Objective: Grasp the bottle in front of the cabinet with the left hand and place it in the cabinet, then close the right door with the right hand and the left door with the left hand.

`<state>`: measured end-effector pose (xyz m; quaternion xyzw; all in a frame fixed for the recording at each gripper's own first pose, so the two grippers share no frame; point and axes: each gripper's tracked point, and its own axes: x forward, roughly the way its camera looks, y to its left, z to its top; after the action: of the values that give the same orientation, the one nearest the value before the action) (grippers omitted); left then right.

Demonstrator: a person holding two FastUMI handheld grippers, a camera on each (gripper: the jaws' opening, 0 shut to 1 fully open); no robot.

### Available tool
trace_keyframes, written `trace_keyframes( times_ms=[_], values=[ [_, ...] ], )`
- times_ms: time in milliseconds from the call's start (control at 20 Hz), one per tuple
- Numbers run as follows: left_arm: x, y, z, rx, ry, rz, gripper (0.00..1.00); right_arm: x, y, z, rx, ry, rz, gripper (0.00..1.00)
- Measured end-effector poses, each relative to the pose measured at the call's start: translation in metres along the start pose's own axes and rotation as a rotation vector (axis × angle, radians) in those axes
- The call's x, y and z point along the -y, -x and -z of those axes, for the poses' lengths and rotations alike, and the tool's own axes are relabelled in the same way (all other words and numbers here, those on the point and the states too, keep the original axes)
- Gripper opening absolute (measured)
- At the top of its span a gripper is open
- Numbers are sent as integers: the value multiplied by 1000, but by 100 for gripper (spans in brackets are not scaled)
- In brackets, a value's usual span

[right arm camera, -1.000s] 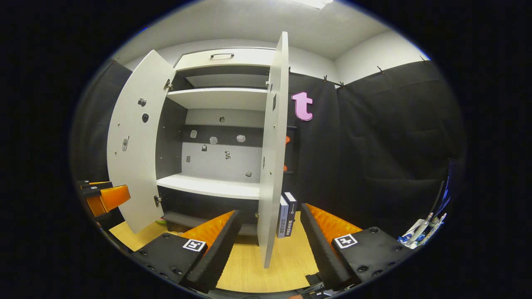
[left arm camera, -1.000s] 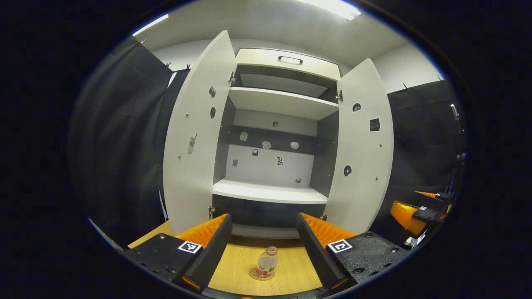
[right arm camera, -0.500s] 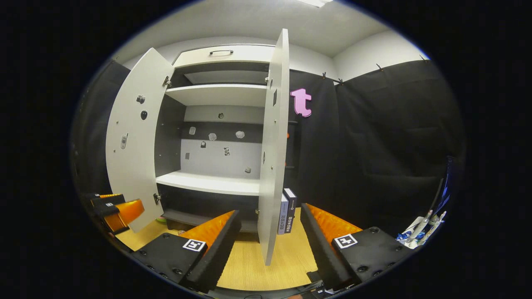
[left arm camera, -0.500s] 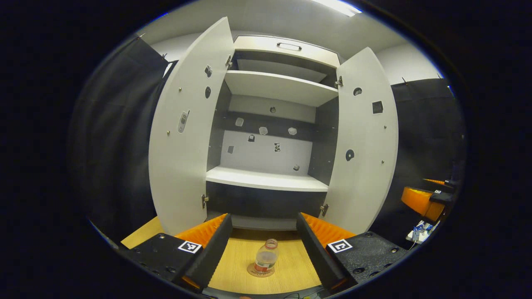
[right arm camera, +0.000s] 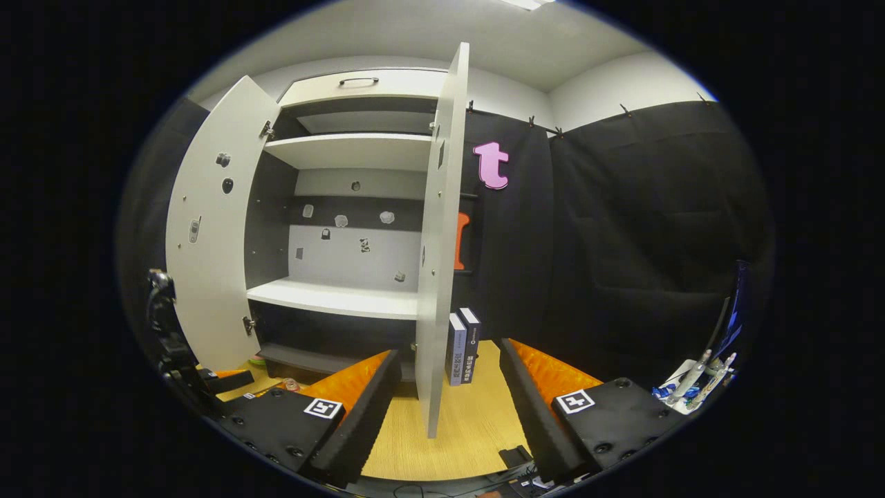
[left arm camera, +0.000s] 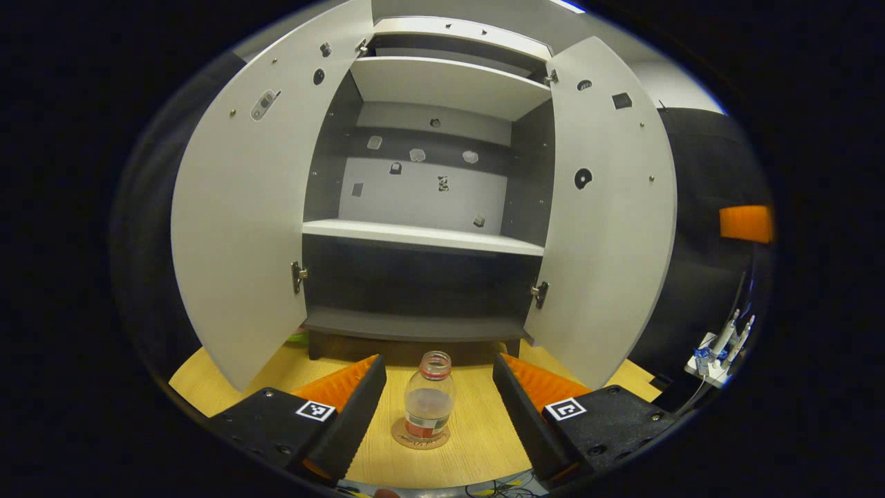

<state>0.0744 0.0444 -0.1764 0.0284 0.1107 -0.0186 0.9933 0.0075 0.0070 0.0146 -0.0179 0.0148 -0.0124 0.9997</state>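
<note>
Left gripper [left arm camera: 437, 401] low over wooden table [left arm camera: 477, 449], fingers spread, bottle [left arm camera: 429, 407] upright between them at bottom centre, untouched, before open cabinet [left arm camera: 422, 232]; right gripper [right arm camera: 449, 408] spread, right door [right arm camera: 437, 263] edge-on between fingers, empty; black cloth wall right

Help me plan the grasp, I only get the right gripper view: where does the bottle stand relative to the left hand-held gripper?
Observer: The bottle stands upright on the table, just ahead of the left hand-held gripper, in line with the gap between its open fingers and untouched.
Operator: Anything under it?
Observer: A round coaster lies beneath it.
Operator: Is the right door clear of the opening?
Observer: Yes, the right door stands wide open, its inner face showing in the left gripper view.
</note>
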Motion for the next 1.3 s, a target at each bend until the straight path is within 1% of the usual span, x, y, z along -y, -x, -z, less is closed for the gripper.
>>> trace_keyframes(
  times_ms=[150,250,400,600,750,800,850,900,950,1000,1150,1300],
  values=[
    [-1,-21,38,-42,-26,1,95,4,-1,0,-6,0,7,96],
    [-2,-36,63,-72,-24,1,95,7,-2,1,-16,1,11,96],
    [-8,-52,97,-124,-49,-38,95,13,-3,2,-23,2,25,96],
    [-6,-66,125,-154,-38,-47,95,23,-4,10,-64,-22,48,96],
    [-7,-71,139,-172,-24,-61,95,30,-5,11,-69,-1,63,96],
    [-8,-73,141,-172,-26,-65,95,33,-5,9,-67,6,69,96],
    [-10,-73,141,-172,-28,-71,95,35,-5,8,-65,12,72,100],
    [-10,-73,139,-168,-29,-71,81,36,-6,8,-64,15,73,100],
    [-6,-75,137,-173,-25,-59,76,37,-7,7,-62,14,71,100],
    [-5,-74,133,-176,-20,-52,75,37,-9,7,-61,11,68,96],
    [-4,-67,110,-177,-8,-35,74,36,-12,6,-55,10,57,96],
    [0,-59,75,-184,32,-1,74,35,-15,8,-45,21,55,96]
  ],
)
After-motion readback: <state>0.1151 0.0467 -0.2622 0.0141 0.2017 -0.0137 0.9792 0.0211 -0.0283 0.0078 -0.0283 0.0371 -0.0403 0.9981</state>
